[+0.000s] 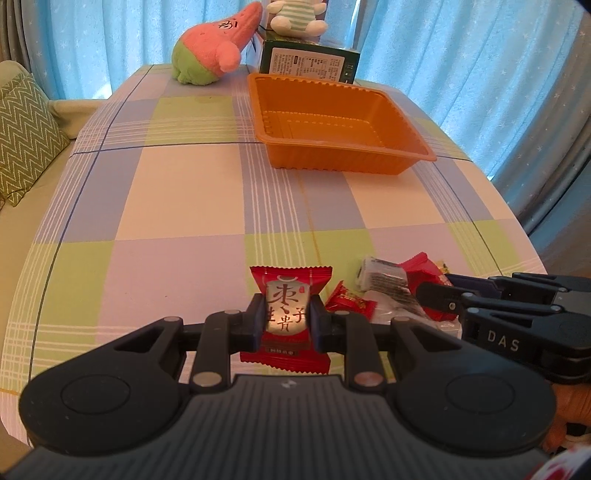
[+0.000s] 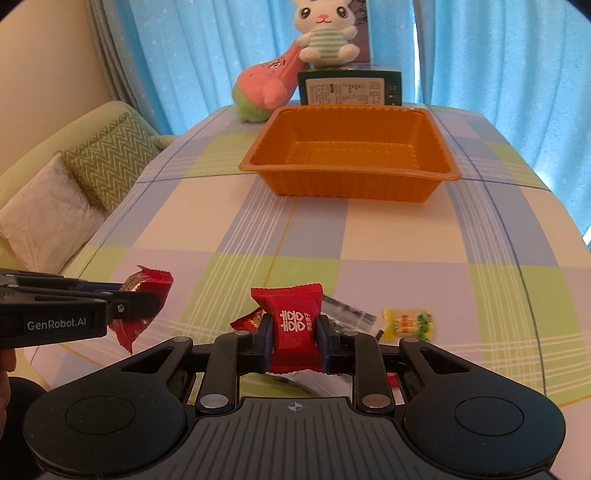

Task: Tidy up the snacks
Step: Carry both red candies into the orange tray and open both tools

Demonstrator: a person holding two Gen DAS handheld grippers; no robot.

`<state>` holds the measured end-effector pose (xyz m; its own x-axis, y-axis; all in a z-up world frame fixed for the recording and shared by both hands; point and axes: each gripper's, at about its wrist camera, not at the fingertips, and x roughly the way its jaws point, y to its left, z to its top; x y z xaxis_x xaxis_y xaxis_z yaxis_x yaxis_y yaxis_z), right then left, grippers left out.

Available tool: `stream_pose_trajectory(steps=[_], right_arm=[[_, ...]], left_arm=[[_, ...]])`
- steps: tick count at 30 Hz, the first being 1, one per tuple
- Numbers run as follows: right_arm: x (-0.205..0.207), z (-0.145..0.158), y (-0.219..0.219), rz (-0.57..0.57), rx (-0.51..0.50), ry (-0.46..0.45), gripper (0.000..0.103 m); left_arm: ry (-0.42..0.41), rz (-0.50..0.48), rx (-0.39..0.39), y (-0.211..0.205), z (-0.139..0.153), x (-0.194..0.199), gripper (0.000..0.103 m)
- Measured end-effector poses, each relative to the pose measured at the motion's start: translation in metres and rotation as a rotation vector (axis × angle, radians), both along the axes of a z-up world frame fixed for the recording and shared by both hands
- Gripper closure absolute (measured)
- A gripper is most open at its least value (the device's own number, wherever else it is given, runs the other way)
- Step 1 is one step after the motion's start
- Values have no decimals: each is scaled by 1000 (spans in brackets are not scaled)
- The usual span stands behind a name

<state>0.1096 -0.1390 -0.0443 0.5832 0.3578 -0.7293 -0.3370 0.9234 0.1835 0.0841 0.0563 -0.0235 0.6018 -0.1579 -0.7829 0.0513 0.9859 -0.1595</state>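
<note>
Claws over a checked counter, left claw clamped on a red date candy, right claw clamped on a red wedding candy, orange tray beyond held nothing.

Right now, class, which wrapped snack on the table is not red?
The small yellow-and-green wrapped candy, lying loose on the checked tablecloth; the other coloured wrappers around it are red.

Place: home living room
Seating: pale green sofa with zigzag cushion
Window: blue curtains
Surface: pastel checked cloth
Toys: rabbit plush, pink plush
</note>
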Motion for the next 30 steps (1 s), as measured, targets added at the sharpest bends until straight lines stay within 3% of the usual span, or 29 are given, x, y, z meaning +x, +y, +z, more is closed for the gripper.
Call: stream_pose_trajectory(steps=[21,30], right_arm=[[-13,22,-37,-73,21,-21,79],[11,32,-50,-95,16,-44,79]], left_arm=[[-42,-51,-8,-33,23,-10,81],[-62,-62,-7,-41,32,15,81]])
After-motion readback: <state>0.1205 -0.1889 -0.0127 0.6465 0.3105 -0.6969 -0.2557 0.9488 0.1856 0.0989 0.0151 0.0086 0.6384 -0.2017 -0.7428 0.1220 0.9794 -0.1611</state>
